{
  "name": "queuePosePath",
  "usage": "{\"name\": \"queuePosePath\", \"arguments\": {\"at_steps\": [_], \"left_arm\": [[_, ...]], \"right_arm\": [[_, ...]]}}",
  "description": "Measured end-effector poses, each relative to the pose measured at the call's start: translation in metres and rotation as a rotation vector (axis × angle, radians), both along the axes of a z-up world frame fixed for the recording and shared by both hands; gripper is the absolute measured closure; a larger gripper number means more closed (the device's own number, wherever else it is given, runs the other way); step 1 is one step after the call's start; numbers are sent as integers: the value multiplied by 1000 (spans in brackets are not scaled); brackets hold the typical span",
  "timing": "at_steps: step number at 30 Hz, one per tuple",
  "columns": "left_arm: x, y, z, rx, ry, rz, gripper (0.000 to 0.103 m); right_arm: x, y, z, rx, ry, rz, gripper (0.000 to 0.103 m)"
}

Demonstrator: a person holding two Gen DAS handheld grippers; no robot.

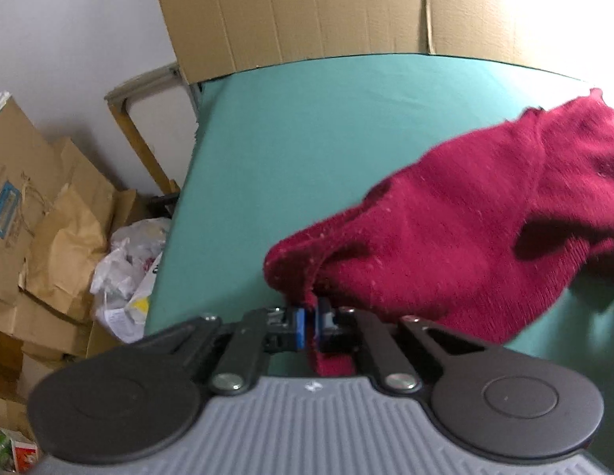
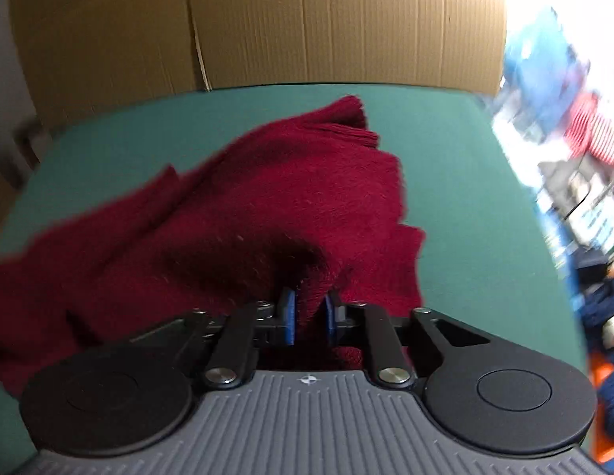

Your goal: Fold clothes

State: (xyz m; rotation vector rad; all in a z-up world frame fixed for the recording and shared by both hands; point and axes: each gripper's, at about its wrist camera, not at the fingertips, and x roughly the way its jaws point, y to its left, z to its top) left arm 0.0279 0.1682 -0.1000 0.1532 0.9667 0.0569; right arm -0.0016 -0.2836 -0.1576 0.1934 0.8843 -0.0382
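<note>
A dark red knitted garment (image 1: 457, 221) hangs over the green table (image 1: 291, 150). My left gripper (image 1: 311, 316) is shut on its near left edge, with a strip of the knit pinched between the blue pads. In the right wrist view the garment (image 2: 267, 206) spreads to the left and away, bunched and lifted. My right gripper (image 2: 308, 312) is shut on a fold of it, with the fabric pinched between the blue pads (image 2: 289, 316). The far cuff or hem (image 2: 350, 122) lies towards the back of the table (image 2: 465, 182).
Large cardboard sheets (image 1: 291, 12) stand behind the table's far edge. Left of the table are cardboard boxes (image 1: 25, 206), paper bags and a white plastic bag (image 1: 128, 273). Right of the table is blurred clutter with blue and striped items (image 2: 564, 126).
</note>
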Motion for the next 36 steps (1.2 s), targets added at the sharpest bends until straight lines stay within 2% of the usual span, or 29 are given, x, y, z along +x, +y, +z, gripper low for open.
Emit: {"name": "queuePosePath", "arguments": {"at_steps": [2, 8, 10, 12, 13, 14, 17, 20, 23, 26, 28, 29, 30, 32, 34, 36], "left_arm": [[8, 8, 12, -5, -30, 14, 103], [9, 48, 98, -130, -248, 54, 103], [5, 55, 116, -134, -300, 55, 102], [0, 61, 129, -128, -336, 53, 102], [-3, 64, 133, -127, -346, 51, 101], [-6, 68, 136, -129, -353, 49, 101], [-14, 81, 146, -139, -367, 41, 100], [-20, 87, 157, -122, -399, 26, 100], [-2, 91, 157, -116, -374, 20, 100], [27, 83, 147, -112, -314, -14, 100], [46, 73, 143, -100, -291, -40, 100], [54, 67, 143, -93, -291, -50, 100], [61, 62, 146, -88, -296, -57, 100], [71, 54, 156, -91, -326, -55, 100], [75, 53, 170, -114, -378, -50, 99], [79, 52, 176, -139, -395, -48, 99]], "right_arm": [[-1, -1, 32, 20, -87, 1, 88], [-25, -24, 159, 143, -444, 2, 88], [-39, -27, 191, 126, -535, 8, 88], [-45, -19, 210, 1, -535, -4, 88], [-51, -20, 216, -16, -540, -16, 88], [-59, -22, 223, -2, -555, -24, 88], [-88, -38, 241, 142, -631, -37, 88], [-104, -35, 258, 122, -686, -47, 88], [-95, -25, 269, 48, -656, -68, 88], [-74, -24, 277, 88, -644, -70, 88], [-60, -19, 286, 39, -645, -96, 88], [-53, -17, 290, 12, -647, -112, 89], [-49, -17, 297, -6, -661, -131, 96], [-52, -20, 315, -20, -727, -167, 103], [-65, -23, 336, -48, -813, -161, 103], [-74, -20, 346, -86, -808, -148, 102]]}}
